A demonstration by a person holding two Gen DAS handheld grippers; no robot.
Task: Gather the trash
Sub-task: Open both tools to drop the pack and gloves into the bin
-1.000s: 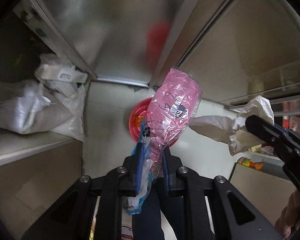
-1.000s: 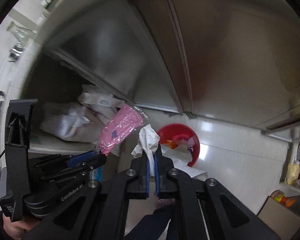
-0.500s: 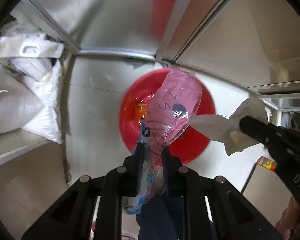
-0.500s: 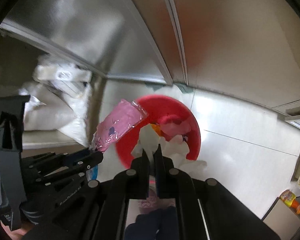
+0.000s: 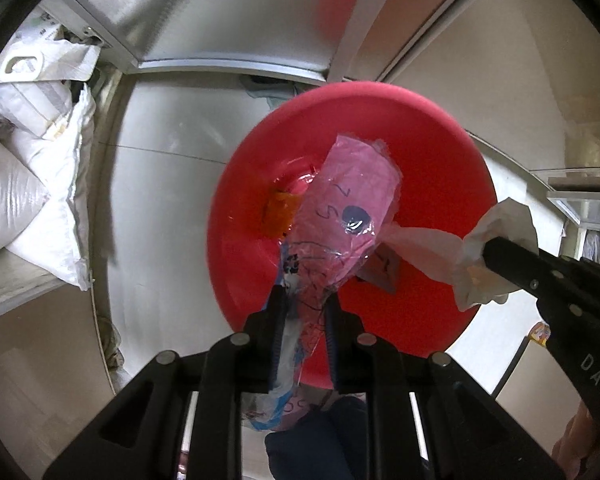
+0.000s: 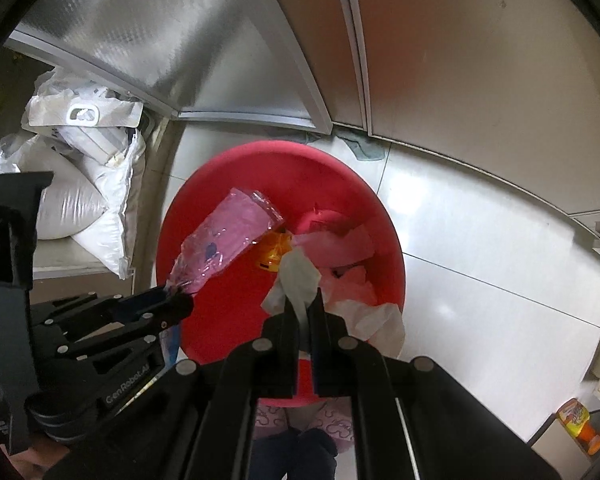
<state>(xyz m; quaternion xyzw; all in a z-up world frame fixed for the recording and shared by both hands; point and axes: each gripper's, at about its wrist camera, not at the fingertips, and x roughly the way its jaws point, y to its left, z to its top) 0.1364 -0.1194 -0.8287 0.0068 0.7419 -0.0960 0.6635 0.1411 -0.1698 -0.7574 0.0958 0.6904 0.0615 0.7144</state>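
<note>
Holding trash over red basin [image 5: 440, 128]: left gripper [image 5: 302, 304], jaws clamped on pink plastic wrapper [image 5: 348, 216]; right gripper [image 6: 302, 300], jaws clamped on white tissue [image 6: 298, 276]. Basin on tiled floor [image 6: 480, 264], containing crumpled paper [image 6: 340, 248], orange scrap [image 6: 274, 254].

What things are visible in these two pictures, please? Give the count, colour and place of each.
bin: one, red, round, on the pale floor below both grippers
trash in the bin: several pieces, pink, white and orange
wrapper: one, pink and clear, clamped in the left gripper over the bin
tissue: one, white, crumpled, clamped in the right gripper
sacks: several, white, stacked on a low shelf left of the bin
cabinet doors: metal, behind the bin
small packet: one, orange, at the far right
left gripper: black, shut
right gripper: black, shut
</note>
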